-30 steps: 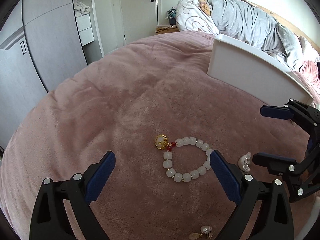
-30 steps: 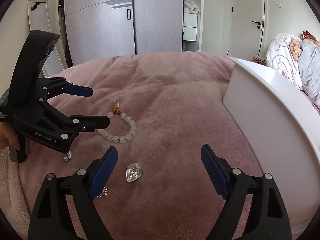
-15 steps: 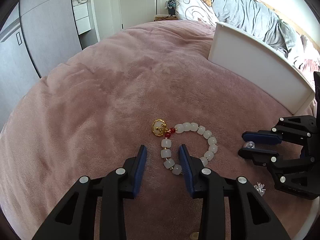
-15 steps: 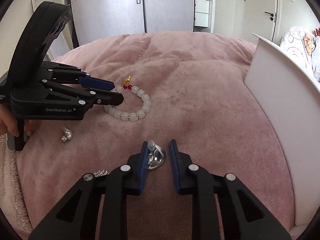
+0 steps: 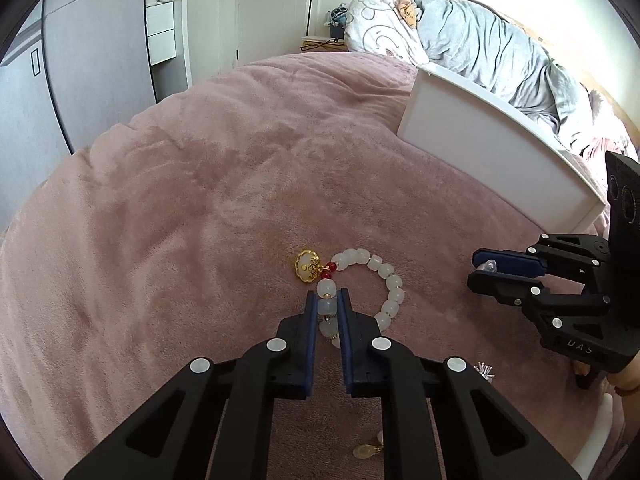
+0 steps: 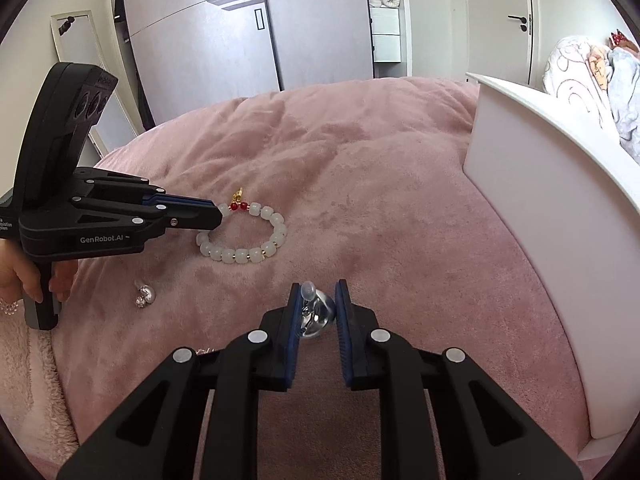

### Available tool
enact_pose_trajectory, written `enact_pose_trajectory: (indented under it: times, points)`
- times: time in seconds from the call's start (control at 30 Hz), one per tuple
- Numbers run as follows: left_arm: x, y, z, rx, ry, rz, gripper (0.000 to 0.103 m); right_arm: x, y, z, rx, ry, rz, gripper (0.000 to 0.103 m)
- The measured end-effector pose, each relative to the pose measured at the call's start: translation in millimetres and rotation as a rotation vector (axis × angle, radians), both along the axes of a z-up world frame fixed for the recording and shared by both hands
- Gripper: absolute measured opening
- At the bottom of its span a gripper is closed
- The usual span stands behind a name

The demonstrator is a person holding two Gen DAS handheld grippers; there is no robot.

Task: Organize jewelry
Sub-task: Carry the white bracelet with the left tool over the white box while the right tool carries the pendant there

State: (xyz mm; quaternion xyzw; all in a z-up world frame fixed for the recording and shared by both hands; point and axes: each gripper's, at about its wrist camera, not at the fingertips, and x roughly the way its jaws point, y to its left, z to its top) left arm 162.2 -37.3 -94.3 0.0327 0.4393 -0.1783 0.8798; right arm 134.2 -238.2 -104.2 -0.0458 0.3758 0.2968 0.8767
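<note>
Pink plush blanket covers the bed, and the jewelry lies scattered on it beside a white box. The left tongs are closed narrow around one pale bead of the bead bracelet, near its gold charm and the red beads; the rest of the loop rests flat on the blanket. Gripping a single bead from the side probably gives a firm hold, because the soft pile leaves no room to slide a finger under the string. The right tongs are pinched on a small silver earring with a clear stopper on its post, held just above or on the blanket; which one cannot be told. A second silver earring lies near the left hand, and another small piece lies near the lower edge of the left view. Both pieces seem ready to be carried to the box, which stands close at the right, likely to keep the trips short.
</note>
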Motion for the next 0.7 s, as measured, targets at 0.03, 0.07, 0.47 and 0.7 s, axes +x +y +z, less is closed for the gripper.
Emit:
enact_pose_trajectory:
  times: [0.03, 0.07, 0.47, 0.7]
  points:
    - [-1, -1, 2, 0.000, -0.005, 0.000, 0.015, 0, -3, 2, 0.003, -0.004, -0.004, 0.017]
    - [-2, -3, 5, 0.005, -0.015, 0.001, 0.015, 0, -6, 5, 0.007, -0.009, -0.009, 0.017]
    - [1, -35, 36, -0.008, -0.069, -0.042, 0.015, 4, -56, 43, 0.080, -0.076, -0.120, 0.017]
    - [8, -64, 61, -0.029, -0.102, -0.101, 0.015, 4, -89, 63, 0.095, -0.123, -0.202, 0.017]
